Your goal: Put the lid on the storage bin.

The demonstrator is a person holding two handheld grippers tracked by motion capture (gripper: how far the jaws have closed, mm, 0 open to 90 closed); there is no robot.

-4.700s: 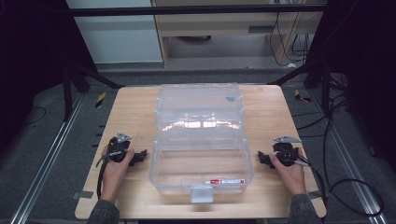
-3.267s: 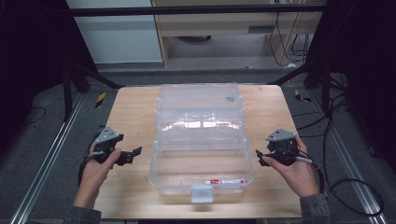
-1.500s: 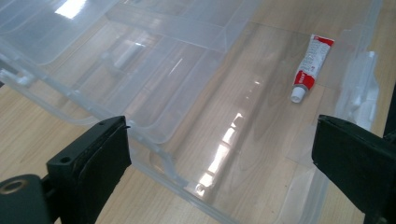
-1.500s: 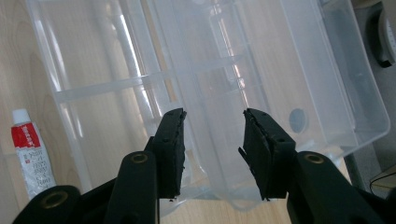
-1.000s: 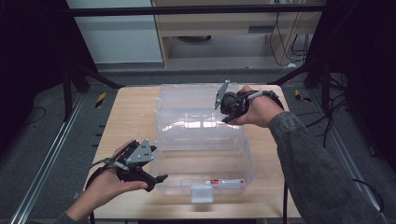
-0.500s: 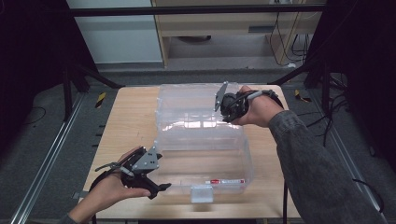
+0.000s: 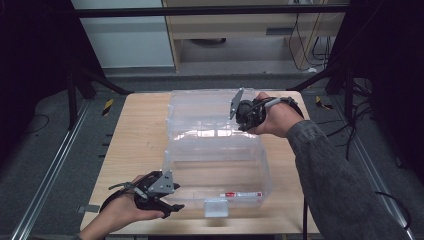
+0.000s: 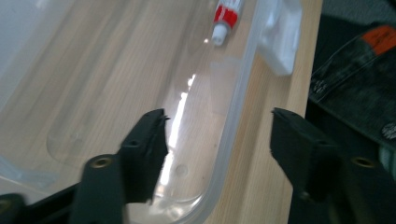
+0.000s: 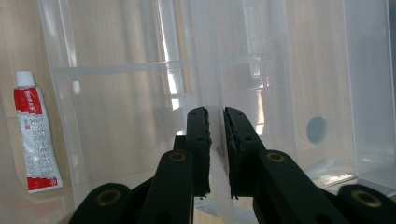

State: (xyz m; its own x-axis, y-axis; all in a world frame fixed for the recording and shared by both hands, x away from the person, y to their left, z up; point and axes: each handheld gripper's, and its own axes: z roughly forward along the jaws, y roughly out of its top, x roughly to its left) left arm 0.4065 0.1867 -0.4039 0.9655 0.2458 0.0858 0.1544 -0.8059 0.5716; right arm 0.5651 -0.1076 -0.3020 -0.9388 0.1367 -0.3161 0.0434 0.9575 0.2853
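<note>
A clear plastic box (image 7: 200,186) stands on the wooden table (image 7: 135,140) with its lid (image 7: 200,107) swung up at the far side. My right gripper (image 7: 240,119) is shut on the lid's upper right edge, and the thin clear panel (image 9: 215,70) runs between its jaws (image 9: 215,128). My left gripper (image 7: 170,198) is at the box's near left corner. Its jaws (image 8: 219,135) have just been closing and straddle the box rim (image 8: 236,126) without pressing on it. Inside the box, near the front wall, lies a red and white tube (image 7: 241,194) (image 8: 226,14) (image 9: 35,135).
A white latch (image 7: 216,207) (image 8: 280,37) hangs on the box's front wall at the table's near edge. Bare wood lies left of the box. Dark frame bars and cables surround the table. The person's dark trousers (image 8: 359,88) lie past the table edge.
My left gripper has dropped and moved in to the box's near left corner, and its jaws have narrowed around the rim. My right gripper has stayed on the raised lid.
</note>
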